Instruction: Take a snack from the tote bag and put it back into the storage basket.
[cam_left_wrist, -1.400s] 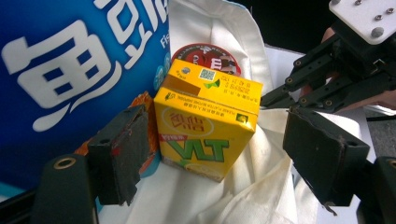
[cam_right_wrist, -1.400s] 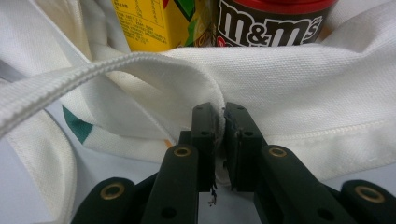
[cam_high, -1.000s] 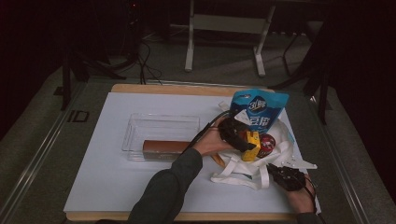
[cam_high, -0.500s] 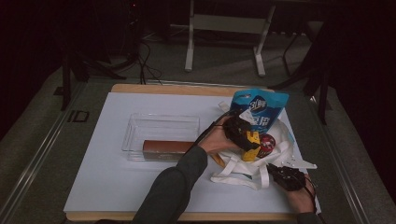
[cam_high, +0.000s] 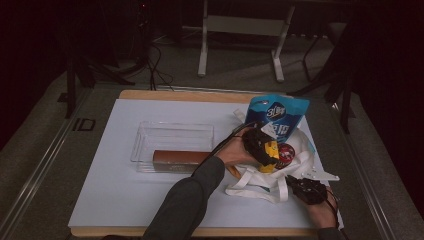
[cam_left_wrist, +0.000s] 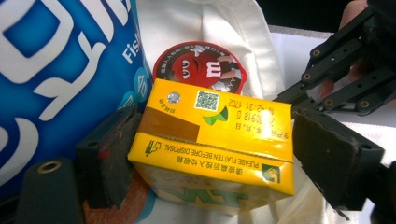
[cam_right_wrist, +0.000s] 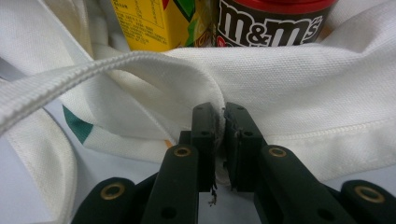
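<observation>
The yellow drink box (cam_left_wrist: 212, 149) sits at the mouth of the white cloth bag (cam_high: 300, 167), right of the middle of the high view. It looks light and a bit squashy, so a gentle squeeze on its two flat sides should do. The left tongs (cam_left_wrist: 219, 163) stand wide around it; I cannot tell if the pads press it. The right tongs (cam_right_wrist: 218, 140) are pinched tight on the soft bag edge.

I count one yellow box, one red-lidded candy tub (cam_left_wrist: 200, 67), one blue pouch (cam_high: 278, 116), one brown bar (cam_high: 180, 159), one clear tray (cam_high: 172, 135).
</observation>
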